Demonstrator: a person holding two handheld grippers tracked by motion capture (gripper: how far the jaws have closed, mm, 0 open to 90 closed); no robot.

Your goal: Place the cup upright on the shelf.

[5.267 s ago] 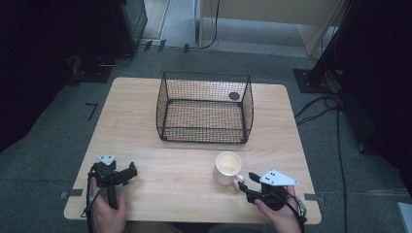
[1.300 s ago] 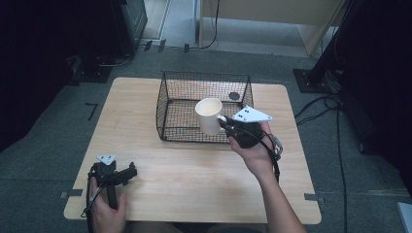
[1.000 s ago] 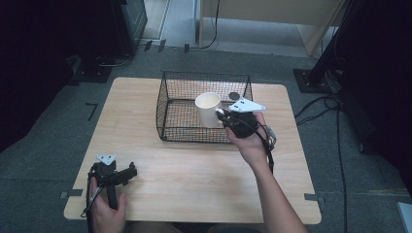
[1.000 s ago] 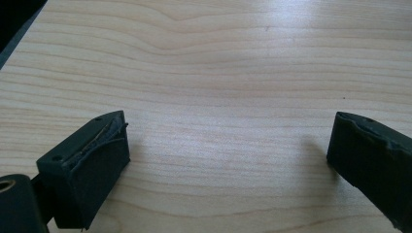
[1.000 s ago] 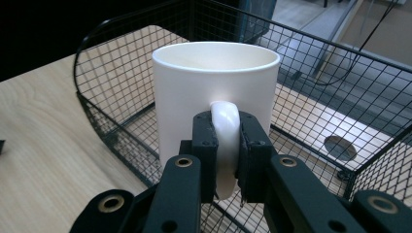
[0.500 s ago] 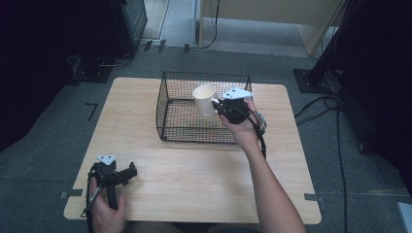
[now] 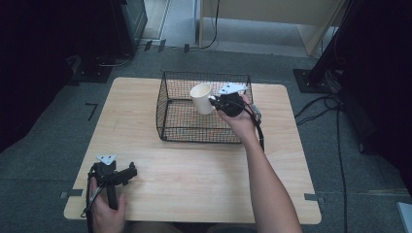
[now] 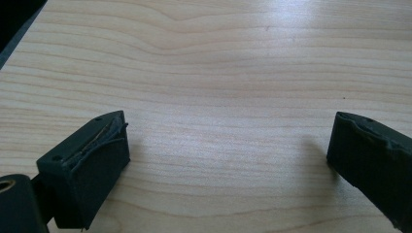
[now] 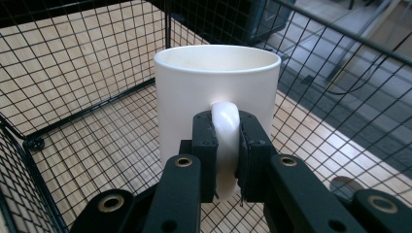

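Basket [image 7: 170, 104] now has my mug [image 7: 201, 98] hanging over it, off the table [image 7: 194, 165] w/ right gripper [image 7: 217, 101] clamped on the handle [image 9: 224, 145], so prob. lowering next; left gripper [image 7: 127, 172] idle, jaws wide.

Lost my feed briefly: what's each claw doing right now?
Left claw: open, empty, over the table.
Right claw: shut on the white mug handle.

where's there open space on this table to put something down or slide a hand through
The table is bare to the left of the wire basket, in the wide strip between the basket's near wall and the near edge, and in a narrower strip to its right. It is crowded inside the basket, where the right gripper holds the white mug, and at the left gripper.
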